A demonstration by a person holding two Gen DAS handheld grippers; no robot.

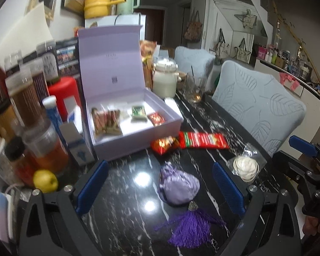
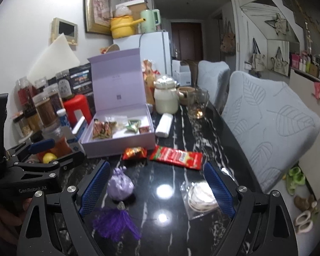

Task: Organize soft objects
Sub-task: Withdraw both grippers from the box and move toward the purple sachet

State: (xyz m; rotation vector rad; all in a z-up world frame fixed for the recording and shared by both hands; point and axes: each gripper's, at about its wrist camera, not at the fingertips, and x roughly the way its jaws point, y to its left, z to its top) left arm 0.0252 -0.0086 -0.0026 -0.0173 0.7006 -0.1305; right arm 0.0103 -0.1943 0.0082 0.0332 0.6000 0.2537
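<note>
Lilac satin pouch on black marble tabletop, lying between the spread left claw, right claw spread too, pouch beside its left finger, nothing gripped.

The box contents are blurred; the packets cannot be identified. Print on the box lid is too small to read. Beside the box, jar labels are smeared. The right gripper is cut off by the frame edge.
</note>
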